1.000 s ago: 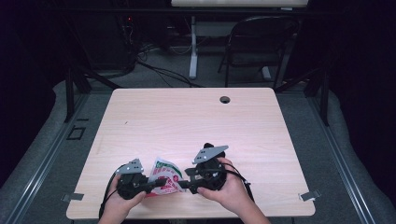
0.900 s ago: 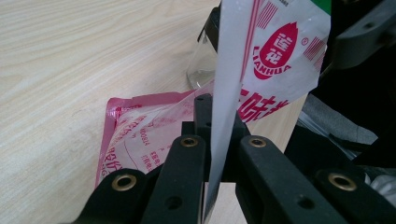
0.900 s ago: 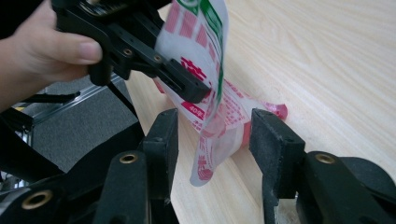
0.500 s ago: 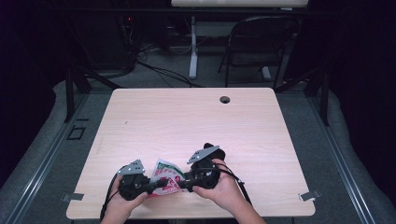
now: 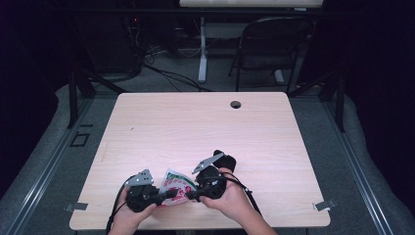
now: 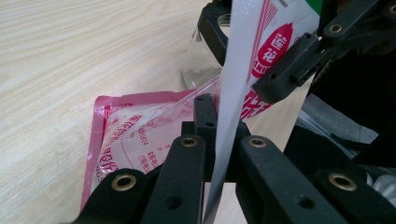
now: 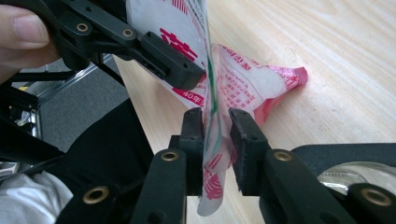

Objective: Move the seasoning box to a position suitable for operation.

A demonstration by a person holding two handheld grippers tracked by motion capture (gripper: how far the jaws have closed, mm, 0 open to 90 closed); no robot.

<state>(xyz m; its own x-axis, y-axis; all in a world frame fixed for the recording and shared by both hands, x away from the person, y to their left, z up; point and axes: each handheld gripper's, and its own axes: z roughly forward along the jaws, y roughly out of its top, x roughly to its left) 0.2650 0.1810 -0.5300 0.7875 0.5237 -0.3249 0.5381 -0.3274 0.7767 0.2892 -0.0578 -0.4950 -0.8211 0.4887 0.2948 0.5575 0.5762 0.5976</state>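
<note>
Left tool (image 5: 169, 194), jaws clamped on the edge of the pink-and-white packet (image 5: 177, 186). Right tool (image 5: 192, 194), at the packet's opposite side, jaws just closing narrow with the film between them; whether they grip cannot be told. The packet lies partly on the bench (image 5: 205, 127), beside a glass jar (image 6: 201, 59).

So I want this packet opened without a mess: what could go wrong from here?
The left gripper is clamped on the packet, but the right gripper, whose jaws have just been closing, has a visible gap at one pad; it may slip. The packet sits near the table's front edge, so contents could spill off.
</note>
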